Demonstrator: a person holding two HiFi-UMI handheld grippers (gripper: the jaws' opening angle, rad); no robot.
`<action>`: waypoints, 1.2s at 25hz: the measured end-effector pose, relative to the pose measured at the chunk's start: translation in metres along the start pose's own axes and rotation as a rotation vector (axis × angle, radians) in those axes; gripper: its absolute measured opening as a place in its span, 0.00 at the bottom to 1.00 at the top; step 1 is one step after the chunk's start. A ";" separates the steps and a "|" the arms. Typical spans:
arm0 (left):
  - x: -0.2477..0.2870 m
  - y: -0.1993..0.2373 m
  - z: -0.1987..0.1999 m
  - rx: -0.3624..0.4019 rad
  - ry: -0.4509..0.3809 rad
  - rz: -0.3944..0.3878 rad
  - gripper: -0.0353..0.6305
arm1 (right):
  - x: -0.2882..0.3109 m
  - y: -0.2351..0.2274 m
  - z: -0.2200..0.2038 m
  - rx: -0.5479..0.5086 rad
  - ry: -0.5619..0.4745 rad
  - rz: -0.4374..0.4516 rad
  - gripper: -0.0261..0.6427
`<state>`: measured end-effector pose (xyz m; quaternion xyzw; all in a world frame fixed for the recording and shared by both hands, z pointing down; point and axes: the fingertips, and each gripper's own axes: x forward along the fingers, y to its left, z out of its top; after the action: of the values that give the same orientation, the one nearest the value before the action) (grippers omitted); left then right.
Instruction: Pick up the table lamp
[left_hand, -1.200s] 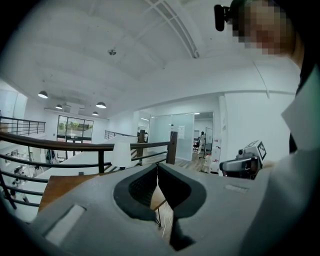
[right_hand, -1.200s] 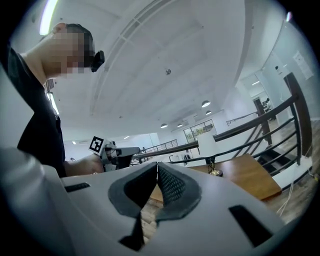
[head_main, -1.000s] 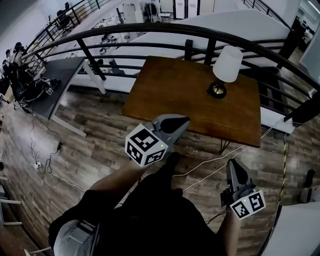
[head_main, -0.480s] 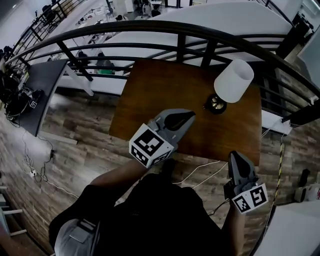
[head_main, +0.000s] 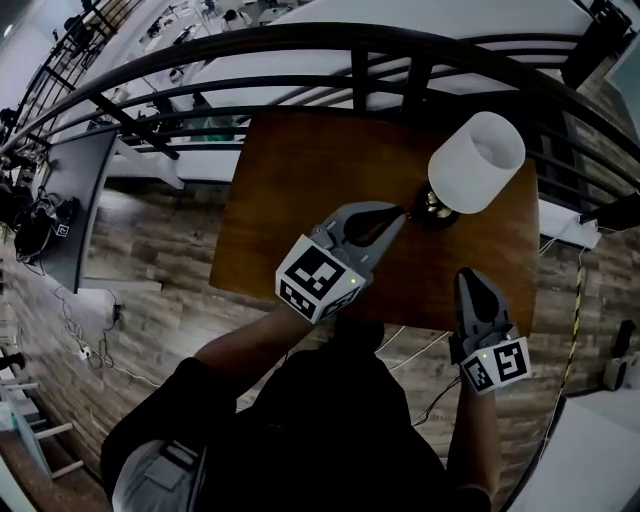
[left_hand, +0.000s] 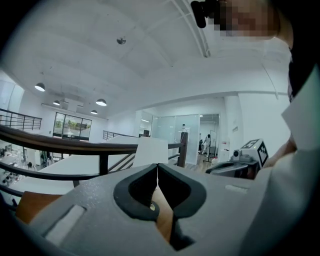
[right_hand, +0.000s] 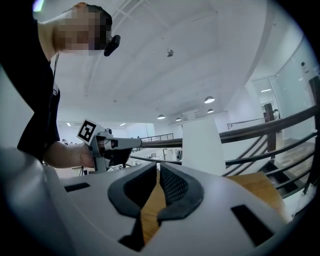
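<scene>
On the far right part of the wooden counter (head_main: 300, 180), close to the dark railing (head_main: 300, 38), the table lamp (head_main: 477, 162) stood upright, its white shade hiding much of the glinting base (head_main: 430, 205) in the head view. That view alone gave the layout. The left tool (head_main: 398, 213) reached over the counter with its tips just beside the base, below the shade. The right tool (head_main: 468, 276) sat nearer the person, its tips over the counter close to the front edge and apart from the lamp. How the jaws stood did not show from there. The left gripper view told it: jaws pressed together at the tips with nothing between them, a strip of wood showing through the hollow behind, the white shade just beyond them, and the right tool off to the right. The right gripper view showed its own jaws likewise closed on nothing, the shade ahead and slightly right, and the left tool held out by a hand (right_hand: 80, 154) at the left. Whether the left tool touched the base, no view settled.
</scene>
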<state>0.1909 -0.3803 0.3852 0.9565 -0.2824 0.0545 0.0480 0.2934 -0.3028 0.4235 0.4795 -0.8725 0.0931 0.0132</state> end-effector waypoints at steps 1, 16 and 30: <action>0.008 0.001 -0.003 -0.008 -0.001 0.001 0.07 | 0.004 -0.009 -0.005 -0.006 0.001 -0.006 0.06; 0.096 0.026 -0.143 -0.007 0.076 -0.032 0.07 | 0.083 -0.121 -0.135 -0.096 -0.012 -0.111 0.14; 0.142 0.061 -0.183 0.014 0.026 -0.018 0.07 | 0.159 -0.179 -0.158 -0.149 -0.111 -0.306 0.37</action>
<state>0.2621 -0.4854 0.5890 0.9585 -0.2728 0.0685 0.0456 0.3473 -0.5011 0.6232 0.6087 -0.7933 -0.0015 0.0147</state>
